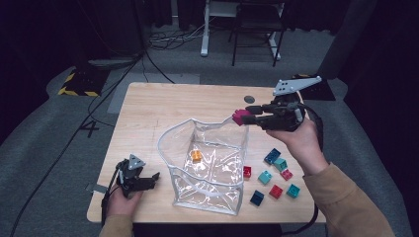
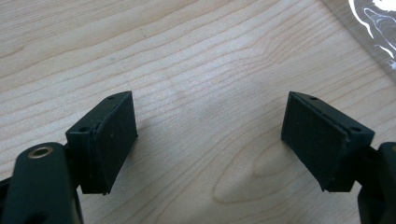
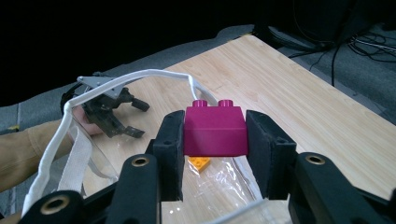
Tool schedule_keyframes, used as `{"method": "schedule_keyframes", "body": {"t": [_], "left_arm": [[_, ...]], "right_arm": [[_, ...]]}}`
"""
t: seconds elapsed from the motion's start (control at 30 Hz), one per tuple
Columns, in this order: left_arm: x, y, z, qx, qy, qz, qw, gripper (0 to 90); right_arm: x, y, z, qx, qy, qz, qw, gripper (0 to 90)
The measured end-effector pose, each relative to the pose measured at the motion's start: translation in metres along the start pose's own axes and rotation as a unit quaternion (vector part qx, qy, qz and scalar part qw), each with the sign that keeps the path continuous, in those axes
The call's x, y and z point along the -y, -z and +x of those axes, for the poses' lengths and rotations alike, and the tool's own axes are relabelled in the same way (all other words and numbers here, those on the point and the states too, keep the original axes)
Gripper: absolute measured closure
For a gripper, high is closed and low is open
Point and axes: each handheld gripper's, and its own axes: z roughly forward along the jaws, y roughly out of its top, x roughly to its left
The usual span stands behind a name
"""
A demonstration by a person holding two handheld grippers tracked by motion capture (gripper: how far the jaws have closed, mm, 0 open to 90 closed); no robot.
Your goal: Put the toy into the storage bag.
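dropping the magenta brick into the clear bag

carrying a magenta brick [image 3: 215, 130] in the right gripper [image 1: 245, 117], jaws clamped on its two sides, studs up. held above the bag's far right corner, just over the white-trimmed rim [image 1: 170, 132] of the clear bag [image 1: 207, 170] that stands at the middle of the table [image 1: 148, 106]. best done by moving further over the open mouth, past the rim, then lowering a little before letting go, so the brick lands beside the orange brick [image 1: 196, 155] already on the bag's floor and does not catch the soft wall. worth keeping clear of the trim, which may fold inward. loose bricks [image 1: 272, 173] waiting near the table's right edge, just beside the bag. left gripper [image 1: 148, 180] resting at the near left corner, jaws wide apart over bare wood, nothing between them; possibly touching the surface, hard to tell.
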Motion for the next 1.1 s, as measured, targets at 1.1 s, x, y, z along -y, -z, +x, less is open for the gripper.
{"method": "schedule_keyframes", "body": {"t": [1.1], "left_arm": [[0.0,0.0,0.0,-0.001,0.005,0.0,1.0,18.5]], "right_arm": [[-0.015,-0.071,0.02,-0.032,0.022,0.07,0.9968,59.6]]}}
